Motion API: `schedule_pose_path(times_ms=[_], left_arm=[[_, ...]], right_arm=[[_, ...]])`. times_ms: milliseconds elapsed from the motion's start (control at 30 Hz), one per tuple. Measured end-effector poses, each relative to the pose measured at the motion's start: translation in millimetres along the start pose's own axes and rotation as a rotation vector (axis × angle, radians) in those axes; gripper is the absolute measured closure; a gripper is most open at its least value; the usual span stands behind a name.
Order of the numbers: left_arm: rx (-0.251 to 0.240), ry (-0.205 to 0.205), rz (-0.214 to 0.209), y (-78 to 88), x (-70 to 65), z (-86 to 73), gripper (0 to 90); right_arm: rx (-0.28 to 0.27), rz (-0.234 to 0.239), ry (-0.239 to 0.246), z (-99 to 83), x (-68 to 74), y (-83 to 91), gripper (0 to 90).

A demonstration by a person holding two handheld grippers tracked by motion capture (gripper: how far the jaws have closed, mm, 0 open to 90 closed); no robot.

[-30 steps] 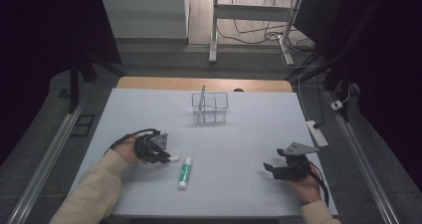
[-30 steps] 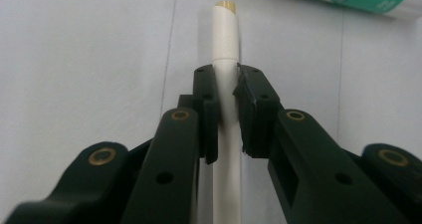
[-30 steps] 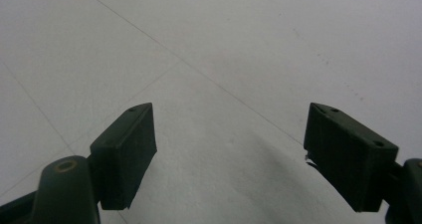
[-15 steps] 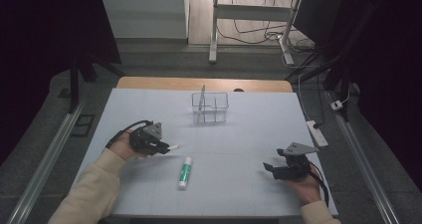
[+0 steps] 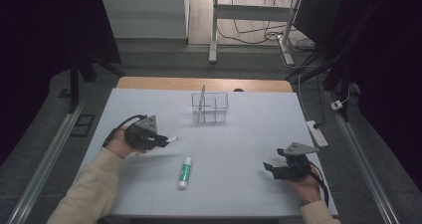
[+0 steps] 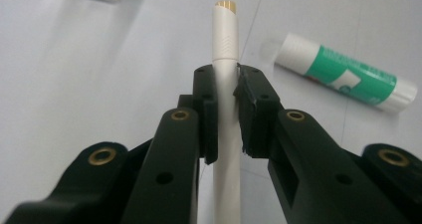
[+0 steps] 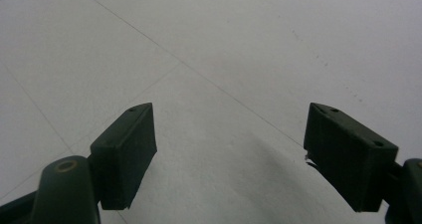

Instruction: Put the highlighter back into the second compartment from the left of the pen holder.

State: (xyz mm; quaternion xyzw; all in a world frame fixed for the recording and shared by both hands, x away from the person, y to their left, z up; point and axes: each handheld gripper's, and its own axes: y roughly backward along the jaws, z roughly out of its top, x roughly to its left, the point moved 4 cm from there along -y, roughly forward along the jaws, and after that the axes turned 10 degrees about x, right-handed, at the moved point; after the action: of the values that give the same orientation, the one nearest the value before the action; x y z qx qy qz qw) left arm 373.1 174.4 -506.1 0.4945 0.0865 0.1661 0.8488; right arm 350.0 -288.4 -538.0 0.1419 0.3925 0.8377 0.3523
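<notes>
My left gripper (image 5: 161,140) is shut on a white pen (image 6: 225,50) with a gold tip; the pen (image 5: 170,140) sticks out to the right, held a little above the white table (image 5: 149,104). A white and green glue stick (image 5: 184,172) lies flat on the table below and right of that gripper, also near the pen tip as glue stick (image 6: 348,74) in the left gripper view. My right gripper (image 5: 268,168) rests at the right front of the table, jaws wide open with nothing between them; the right gripper (image 7: 229,159) looks over bare tabletop.
A clear plastic organiser (image 5: 210,107) with compartments stands at the back middle of the table, one thin upright item in its left part. A power strip (image 5: 317,133) lies on the table's right edge. Metal rails run along both sides on the floor.
My left gripper has lifted with the pen and moved up and left, away from the glue stick. The right gripper has stayed still.
</notes>
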Motion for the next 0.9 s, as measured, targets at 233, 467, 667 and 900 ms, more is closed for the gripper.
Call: schedule_pose_path(times_ms=[233,467,667,900], left_arm=[[-0.055,0.037,0.030,6.9,2.1,3.2,78.7],[-0.113,0.072,0.054,13.1,4.3,5.3,78.7],[-0.168,0.101,0.073,16.5,5.2,10.1,78.7],[-0.227,0.123,0.099,20.7,7.0,18.4,78.7]], right_arm=[[0.006,0.000,0.000,-0.1,-0.1,-0.3,19.7],[0.005,-0.001,0.000,0.0,0.0,-0.2,19.7],[0.000,0.001,0.000,0.3,0.2,-0.2,19.7],[0.003,-0.002,0.001,0.4,0.1,-0.2,19.7]])
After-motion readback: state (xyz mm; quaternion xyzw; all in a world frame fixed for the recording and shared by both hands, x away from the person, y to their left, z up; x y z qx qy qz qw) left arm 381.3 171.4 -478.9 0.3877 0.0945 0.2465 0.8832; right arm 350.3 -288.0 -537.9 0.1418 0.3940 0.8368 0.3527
